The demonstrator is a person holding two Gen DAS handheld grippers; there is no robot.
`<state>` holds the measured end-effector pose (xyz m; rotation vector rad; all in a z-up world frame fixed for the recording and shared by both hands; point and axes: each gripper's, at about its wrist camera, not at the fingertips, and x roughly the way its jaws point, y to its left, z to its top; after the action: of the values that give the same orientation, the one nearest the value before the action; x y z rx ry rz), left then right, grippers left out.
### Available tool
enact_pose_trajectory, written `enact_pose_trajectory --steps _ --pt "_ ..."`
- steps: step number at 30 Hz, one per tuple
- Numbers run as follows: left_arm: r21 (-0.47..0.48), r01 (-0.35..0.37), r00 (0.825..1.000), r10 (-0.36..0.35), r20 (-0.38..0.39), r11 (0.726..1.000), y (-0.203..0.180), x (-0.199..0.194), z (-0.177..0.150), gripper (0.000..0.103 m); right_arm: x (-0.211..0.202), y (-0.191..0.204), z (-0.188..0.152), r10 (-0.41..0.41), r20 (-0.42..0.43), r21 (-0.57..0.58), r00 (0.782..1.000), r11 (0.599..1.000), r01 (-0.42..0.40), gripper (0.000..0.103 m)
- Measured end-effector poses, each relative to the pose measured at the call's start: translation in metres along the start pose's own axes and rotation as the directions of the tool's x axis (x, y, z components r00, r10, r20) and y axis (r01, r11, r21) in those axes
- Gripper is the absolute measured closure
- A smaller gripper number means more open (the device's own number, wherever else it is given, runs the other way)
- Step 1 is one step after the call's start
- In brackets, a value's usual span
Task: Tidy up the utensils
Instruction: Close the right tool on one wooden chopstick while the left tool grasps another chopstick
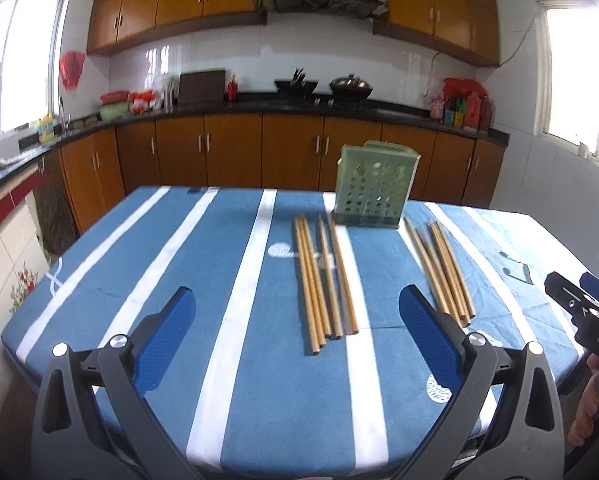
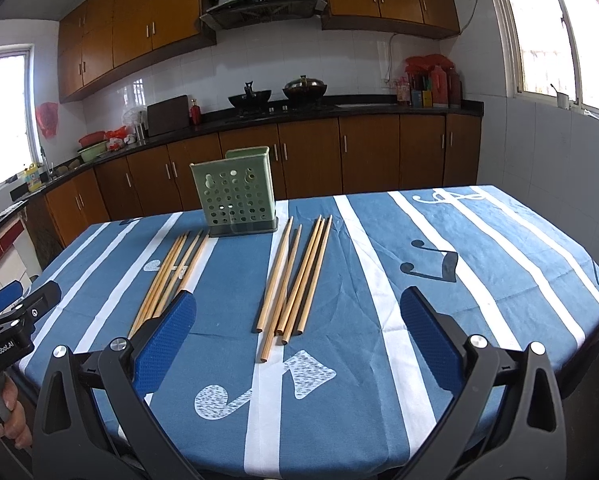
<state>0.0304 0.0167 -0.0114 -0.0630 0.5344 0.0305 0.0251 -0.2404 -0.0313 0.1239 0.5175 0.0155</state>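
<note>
**Both grippers spread and empty, chopsticks laid out in front of the holder**

Landmark: the green perforated holder (image 1: 373,184), upright on its dark base toward the far side of the striped blue tablecloth (image 1: 259,380). Its top is open, which suits dropping sticks in end-first; nothing shows above its rim

Two loose groups of wooden chopsticks lie flat on the cloth on the near side of the holder, far ends pointing toward it
- left group (image 1: 323,280): just before the holder's left corner, sticks nearly parallel and some touching
- right group (image 2: 295,276): just before the holder's right corner, fanned a little, one stick reaching nearer to the camera than the rest

The groups are apart from each other, one per hand by the look of it, so each gripper can probably work its own side without crossing

Left gripper (image 1: 297,316): fingers wide apart, holding nothing, hovering on the near side of the holder with the left group between the blue pads (image 1: 167,332)

Right gripper (image 2: 297,316): likewise spread wide and empty, lined up on the right group

Judgement: nothing picked up yet. Thin round sticks flat on cloth may roll or slip from a pinch
</note>
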Motion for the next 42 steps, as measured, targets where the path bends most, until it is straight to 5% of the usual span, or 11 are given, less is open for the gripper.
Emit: enact_pose_trajectory --steps 5,11,17,21,25,36,42 --pt "-0.064 -0.061 0.989 0.052 -0.135 0.996 0.026 0.035 -0.003 0.004 0.045 -0.015 0.0 -0.01 -0.166 0.067 0.986 0.997 0.021 0.025" --pt "-0.1 -0.044 0.972 0.019 -0.236 0.994 0.045 0.068 -0.007 0.004 0.101 -0.02 0.002 -0.014 -0.318 0.085 0.948 0.995 0.044 0.053" --pt "-0.146 -0.02 0.95 -0.027 -0.313 0.989 0.056 0.096 -0.007 0.004 0.141 -0.011 0.004 0.015 -0.395 0.073 0.918 0.997 0.014 0.07" --pt "-0.144 -0.014 0.937 -0.037 -0.348 0.99 0.056 0.11 -0.006 0.02 0.156 -0.007 0.002 0.008 -0.421 0.047 0.907 0.999 0.013 0.081" --pt "-0.136 0.012 0.926 -0.062 -0.373 0.991 0.051 0.123 -0.007 0.024 0.156 -0.011 -0.002 -0.009 -0.409 0.039 0.912 0.999 0.028 0.094" --pt "-0.093 0.102 0.887 -0.133 -0.443 0.99 0.023 0.156 -0.007 0.072 0.155 -0.029 -0.001 -0.048 -0.383 0.046 0.923 0.996 0.071 0.095" --pt "-0.075 0.123 0.884 -0.144 -0.445 0.99 0.016 0.157 -0.005 0.079 0.158 -0.03 -0.001 -0.044 -0.381 0.048 0.924 0.997 0.067 0.095"
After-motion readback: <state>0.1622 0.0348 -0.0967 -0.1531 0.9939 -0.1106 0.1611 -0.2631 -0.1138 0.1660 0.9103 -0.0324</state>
